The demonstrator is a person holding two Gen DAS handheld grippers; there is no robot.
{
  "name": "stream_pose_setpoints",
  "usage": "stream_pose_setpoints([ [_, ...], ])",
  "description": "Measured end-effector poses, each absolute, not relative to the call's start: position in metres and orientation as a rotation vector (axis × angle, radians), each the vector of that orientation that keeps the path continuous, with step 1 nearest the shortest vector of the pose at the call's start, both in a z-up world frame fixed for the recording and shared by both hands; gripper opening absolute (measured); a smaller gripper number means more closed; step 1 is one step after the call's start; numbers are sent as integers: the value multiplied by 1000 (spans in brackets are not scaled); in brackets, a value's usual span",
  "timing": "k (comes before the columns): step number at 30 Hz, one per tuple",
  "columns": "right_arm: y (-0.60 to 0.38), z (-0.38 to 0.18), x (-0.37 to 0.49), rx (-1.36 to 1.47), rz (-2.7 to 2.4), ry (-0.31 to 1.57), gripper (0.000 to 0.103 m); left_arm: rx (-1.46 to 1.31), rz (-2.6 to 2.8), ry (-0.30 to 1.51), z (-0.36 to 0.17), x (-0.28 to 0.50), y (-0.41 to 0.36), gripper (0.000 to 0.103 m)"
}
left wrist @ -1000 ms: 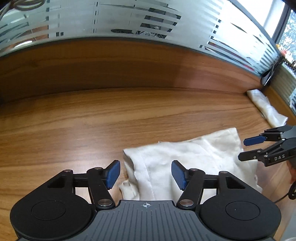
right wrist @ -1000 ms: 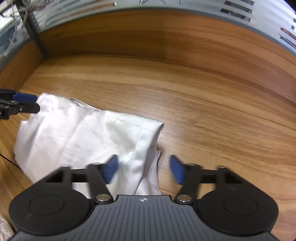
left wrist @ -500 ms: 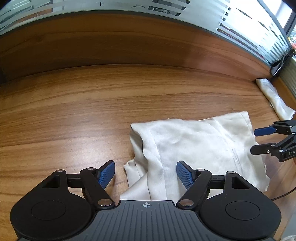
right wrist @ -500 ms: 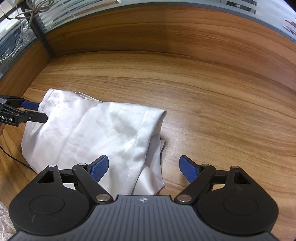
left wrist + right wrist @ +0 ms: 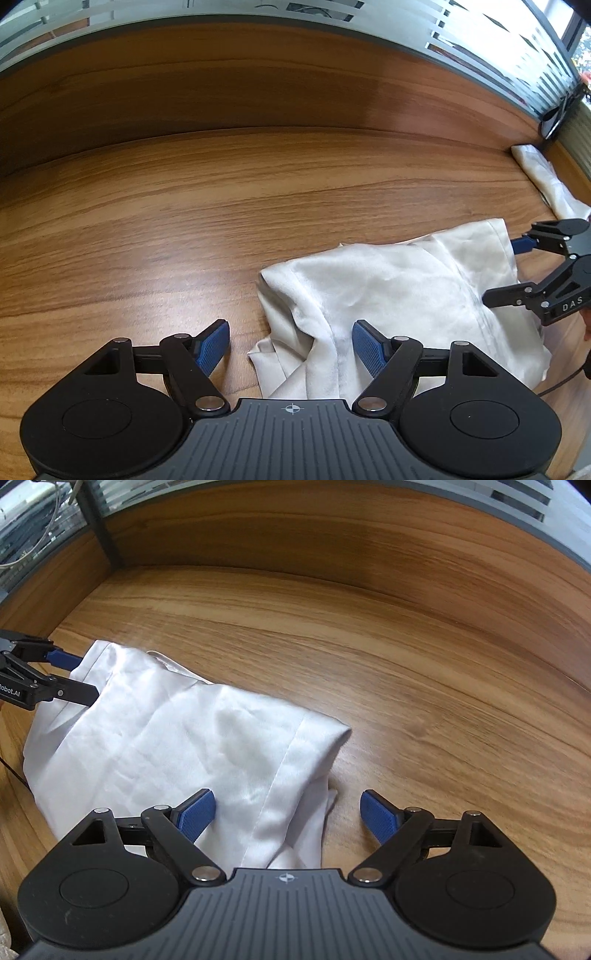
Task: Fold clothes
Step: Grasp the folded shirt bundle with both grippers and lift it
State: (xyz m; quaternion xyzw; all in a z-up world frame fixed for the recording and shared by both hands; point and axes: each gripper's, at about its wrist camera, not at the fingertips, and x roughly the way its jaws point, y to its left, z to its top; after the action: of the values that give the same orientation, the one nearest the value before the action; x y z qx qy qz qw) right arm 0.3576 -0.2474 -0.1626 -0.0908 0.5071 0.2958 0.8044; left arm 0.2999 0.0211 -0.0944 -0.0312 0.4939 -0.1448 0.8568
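A white garment (image 5: 399, 288) lies loosely folded on the wooden desk (image 5: 184, 229), with a crumpled layer sticking out from under its near edge. My left gripper (image 5: 290, 336) is open and straddles that crumpled left end, its blue pads clear of the cloth. In the right wrist view the same garment (image 5: 166, 738) spreads to the left, and my right gripper (image 5: 286, 801) is open over its right hem, one pad above the cloth, the other above bare wood. Each gripper shows in the other's view: right gripper (image 5: 506, 271), left gripper (image 5: 86, 679).
A second white cloth (image 5: 543, 177) lies bunched at the desk's far right corner. A wooden back panel (image 5: 258, 85) topped by frosted glass bounds the desk. A thin black cable (image 5: 561, 384) runs by the garment's near right corner.
Both grippers' jaws have spread wider. The right gripper has sunk a little toward the garment's hem. The garment itself lies as before.
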Motion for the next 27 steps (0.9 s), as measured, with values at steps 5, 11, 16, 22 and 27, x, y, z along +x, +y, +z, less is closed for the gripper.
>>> stream_pose_setpoints([
  [5, -239, -167, 359, -212, 675, 1076, 91, -68, -324, 1047, -100, 303, 20, 75],
  [11, -230, -166, 356, -234, 723, 1043, 90, -60, -359, 1027, -106, 303, 15, 69],
  [16, -226, -162, 350, -212, 762, 1020, 70, -43, -403, 1024, -106, 300, -1, 42],
  [22, -222, -158, 338, -99, 763, 1041, 17, -125, -351, 1031, -104, 291, -9, 13],
  [27, -229, -133, 313, 18, 691, 1003, 13, -114, -303, 971, -83, 273, -19, 12],
])
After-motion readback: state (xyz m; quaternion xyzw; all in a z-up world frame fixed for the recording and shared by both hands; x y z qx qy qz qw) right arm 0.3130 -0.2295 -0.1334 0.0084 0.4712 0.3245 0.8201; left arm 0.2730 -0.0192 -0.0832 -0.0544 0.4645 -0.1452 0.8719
